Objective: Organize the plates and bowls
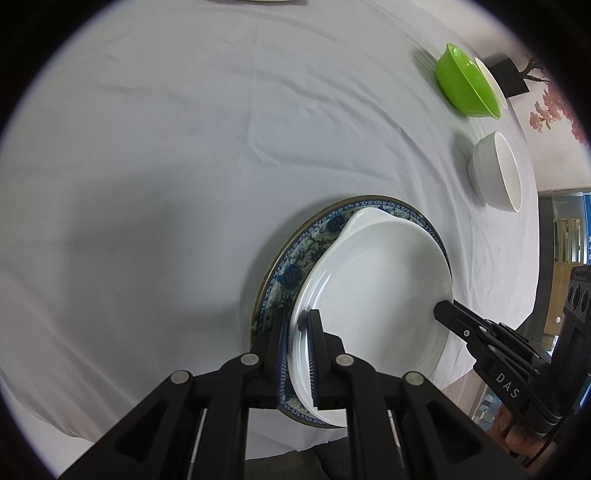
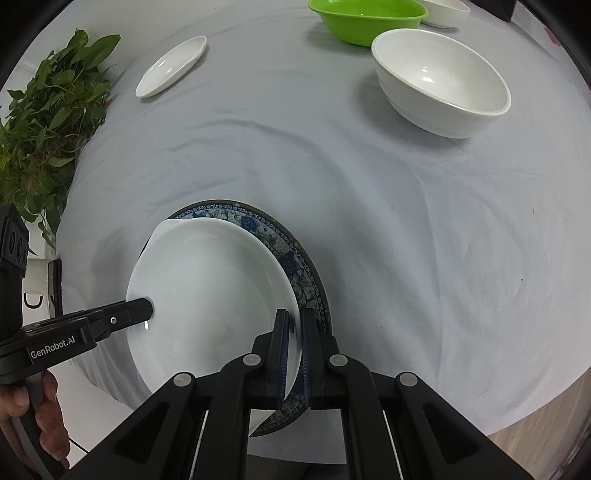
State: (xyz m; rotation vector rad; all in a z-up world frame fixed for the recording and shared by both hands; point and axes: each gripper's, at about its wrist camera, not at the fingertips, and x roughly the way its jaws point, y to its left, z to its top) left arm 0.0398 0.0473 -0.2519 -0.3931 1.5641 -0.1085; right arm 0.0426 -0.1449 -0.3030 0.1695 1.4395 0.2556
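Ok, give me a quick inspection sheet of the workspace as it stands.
Surface: wrinkled grey tablecloth.
Job's things: white oval dish on blue floral plate; white ceramic bowl; green plastic bowl; small white saucer.
Clutter: nothing seen.
Grippers: left gripper and right gripper each clamp opposite rims of the dish.
Cables: nothing seen.
Surroundings: leafy green plant at the table edge.
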